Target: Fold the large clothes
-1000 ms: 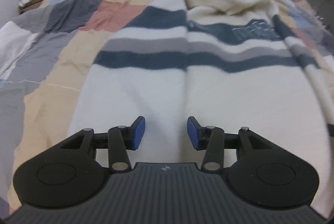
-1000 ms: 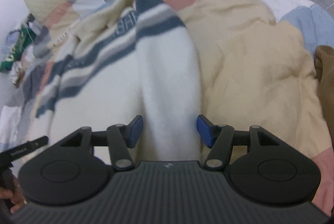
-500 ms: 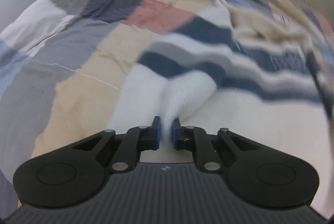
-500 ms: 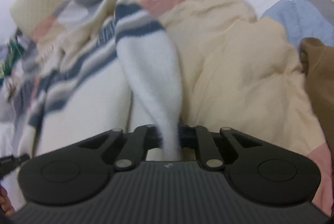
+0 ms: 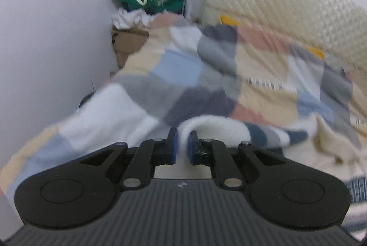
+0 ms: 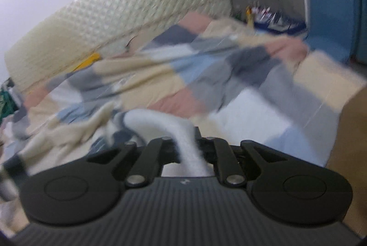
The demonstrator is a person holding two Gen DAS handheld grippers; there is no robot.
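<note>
Both tools clamped on fabric. Left tool (image 5: 181, 147): blue pads closed on a raised white fold of the striped sweater (image 5: 215, 125). Right tool (image 6: 187, 145): jaws closed on a second white fold of the same garment, which runs back between the arms toward the camera. Sweater position: near edge lifted off the bed (image 5: 142, 87) at two pinch points, the rest lying ahead of the tools on the patchwork cover. In the left wrist view the navy and grey bands and cream upper part trail to the right and far; in the right wrist view they trail to the left. So the garment body lies between the two tools and beyond them. Judged long axis: near to far, held white edge nearest, cream end pointing at the quilted headboard (image 6: 96, 23). Neither hand looks nearer to the far end. Judgement: a fold would carry the held edge forward along that axis. Frames blurred, so edge alignment not readable.
</note>
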